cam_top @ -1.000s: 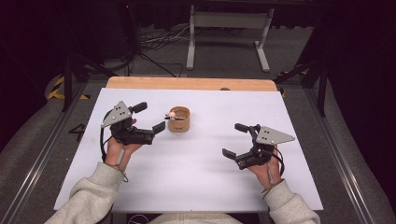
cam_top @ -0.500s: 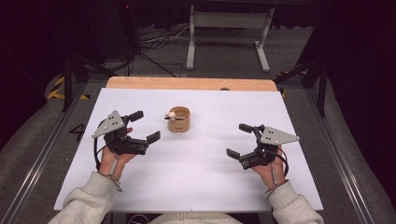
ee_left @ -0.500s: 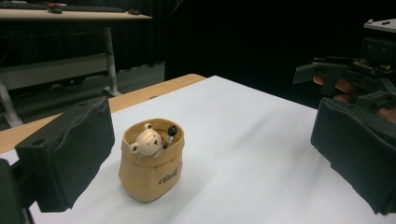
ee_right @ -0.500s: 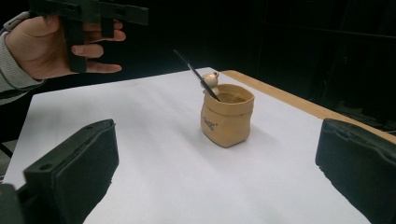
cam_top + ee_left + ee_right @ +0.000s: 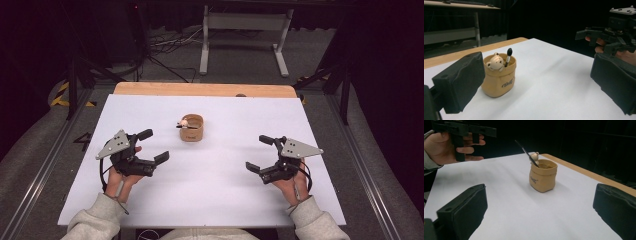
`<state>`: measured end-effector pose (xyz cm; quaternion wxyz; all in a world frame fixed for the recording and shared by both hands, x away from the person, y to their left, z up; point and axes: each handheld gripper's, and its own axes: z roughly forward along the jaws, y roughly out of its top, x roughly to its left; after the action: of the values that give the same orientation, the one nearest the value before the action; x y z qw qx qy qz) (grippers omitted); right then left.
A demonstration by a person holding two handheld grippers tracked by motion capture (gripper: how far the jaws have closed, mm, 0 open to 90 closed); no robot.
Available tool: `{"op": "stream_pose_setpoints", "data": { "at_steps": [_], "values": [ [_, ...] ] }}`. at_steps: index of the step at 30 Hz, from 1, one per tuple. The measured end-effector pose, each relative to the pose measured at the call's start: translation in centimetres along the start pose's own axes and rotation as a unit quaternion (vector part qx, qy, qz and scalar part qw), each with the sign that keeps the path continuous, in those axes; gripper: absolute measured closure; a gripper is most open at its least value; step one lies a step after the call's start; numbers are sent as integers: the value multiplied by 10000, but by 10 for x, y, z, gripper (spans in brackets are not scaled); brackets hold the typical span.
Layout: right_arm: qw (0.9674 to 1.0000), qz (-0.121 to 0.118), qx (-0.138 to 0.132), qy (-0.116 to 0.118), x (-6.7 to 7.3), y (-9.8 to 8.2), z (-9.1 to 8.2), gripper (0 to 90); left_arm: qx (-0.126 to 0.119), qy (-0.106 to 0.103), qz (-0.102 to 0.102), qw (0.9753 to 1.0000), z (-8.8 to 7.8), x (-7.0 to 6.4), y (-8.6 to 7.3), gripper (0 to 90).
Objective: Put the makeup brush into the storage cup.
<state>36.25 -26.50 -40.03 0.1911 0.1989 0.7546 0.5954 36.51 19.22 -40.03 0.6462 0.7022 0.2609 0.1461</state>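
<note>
A tan sack-shaped pot (image 5: pixel 192 128) (image 5: pixel 498 77) (image 5: pixel 543 175) stands upright on the white table (image 5: pixel 210 200), a little behind its middle. A small bear figure (image 5: pixel 495 62) peeks over its rim and a black pen (image 5: pixel 508 57) (image 5: pixel 527 154) leans out of it. My left gripper (image 5: pixel 153 146) is held open at the front left, short of the pot, with nothing between its jaws. My right gripper (image 5: pixel 259 152) is held open at the front right, also empty. In the left gripper view the right gripper (image 5: pixel 609 37) is seen far off at the right.
A wooden strip (image 5: pixel 200 90) runs along the table's far edge. Beyond it stand a white metal frame (image 5: pixel 245 30) and cables on the floor. Metal rails (image 5: pixel 45 165) flank the table. A hand with the left gripper (image 5: pixel 461 135) is in the right gripper view.
My left gripper has drawn back toward the person and to the left, away from the pot. The right gripper has shifted slightly back and to the right. The pot stays put.
</note>
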Motion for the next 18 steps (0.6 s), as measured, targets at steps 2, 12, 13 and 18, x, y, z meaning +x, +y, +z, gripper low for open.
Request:
{"op": "stream_pose_setpoints", "data": {
  "at_steps": [2,12,13,18],
  "values": [
    [10000,-11,-4,-18,-1,-1,-1,0,-34,21,-5,10000,-2,-1,-4,6],
    [9999,-64,44,-86,-3,-9,-3,0,50,87,6,9999,-4,-1,-24,6],
    [9999,-67,40,-73,-3,-10,-3,0,38,94,16,9999,-4,-1,-25,6],
    [9999,-48,55,-104,-4,-14,-2,0,208,75,175,9996,-4,-3,-35,6]
  ]
}}
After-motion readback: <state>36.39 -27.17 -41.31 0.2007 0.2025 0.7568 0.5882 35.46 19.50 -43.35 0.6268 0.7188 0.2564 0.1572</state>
